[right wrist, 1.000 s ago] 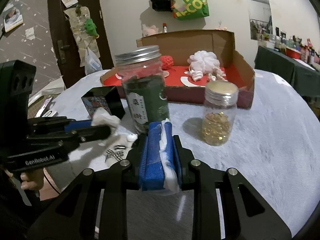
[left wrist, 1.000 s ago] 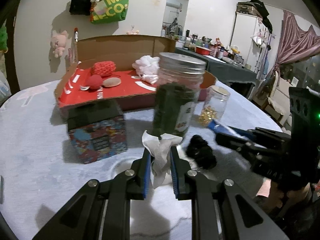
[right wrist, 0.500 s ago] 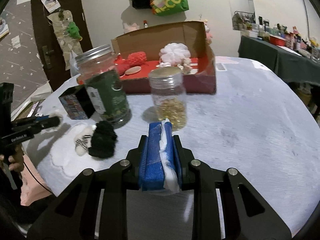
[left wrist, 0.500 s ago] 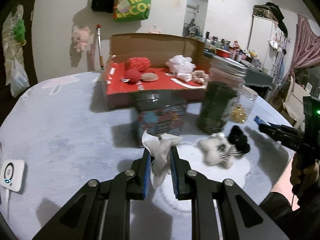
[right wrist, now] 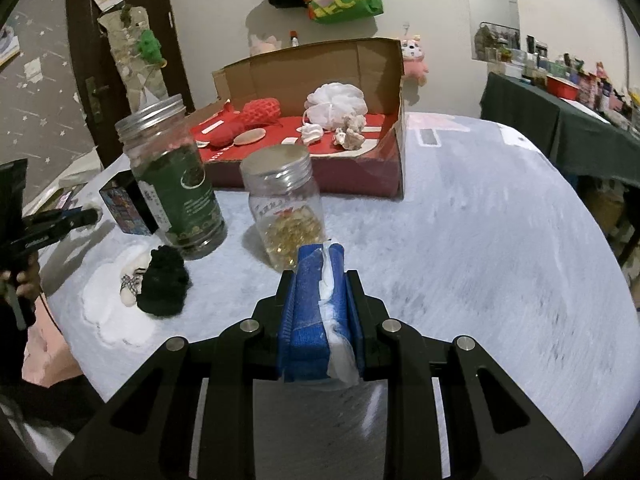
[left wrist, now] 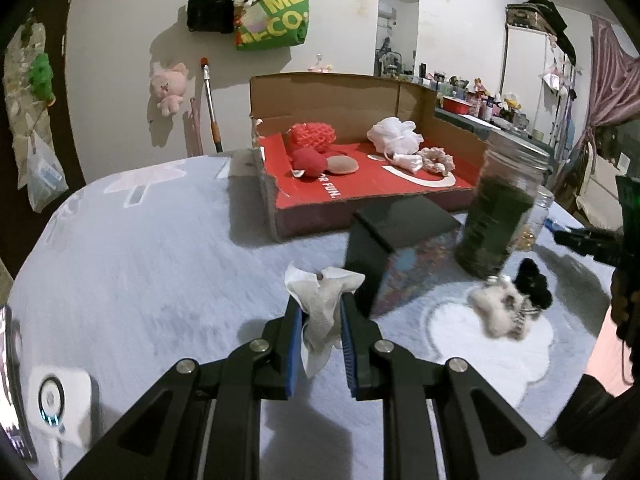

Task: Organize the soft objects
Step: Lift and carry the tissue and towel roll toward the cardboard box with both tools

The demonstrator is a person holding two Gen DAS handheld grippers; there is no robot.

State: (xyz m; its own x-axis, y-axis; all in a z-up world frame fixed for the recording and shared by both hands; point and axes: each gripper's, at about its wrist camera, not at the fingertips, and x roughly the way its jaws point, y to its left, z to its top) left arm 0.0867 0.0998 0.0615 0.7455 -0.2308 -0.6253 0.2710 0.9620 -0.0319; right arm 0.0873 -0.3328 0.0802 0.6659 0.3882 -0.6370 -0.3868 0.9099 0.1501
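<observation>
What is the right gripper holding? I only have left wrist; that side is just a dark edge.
Observer: A blue sponge with a white layer, clamped between the fingers of the right gripper.
Operator: And the jar mostly hidden behind the green tea jar?
Observer: A small clear jar, silver screw lid on, golden capsules filling its lower part.

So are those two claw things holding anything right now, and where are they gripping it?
Yes. The left gripper pinches a crumpled white tissue around its middle; the right gripper is shut on a blue sponge, squeezed across its sides.
</observation>
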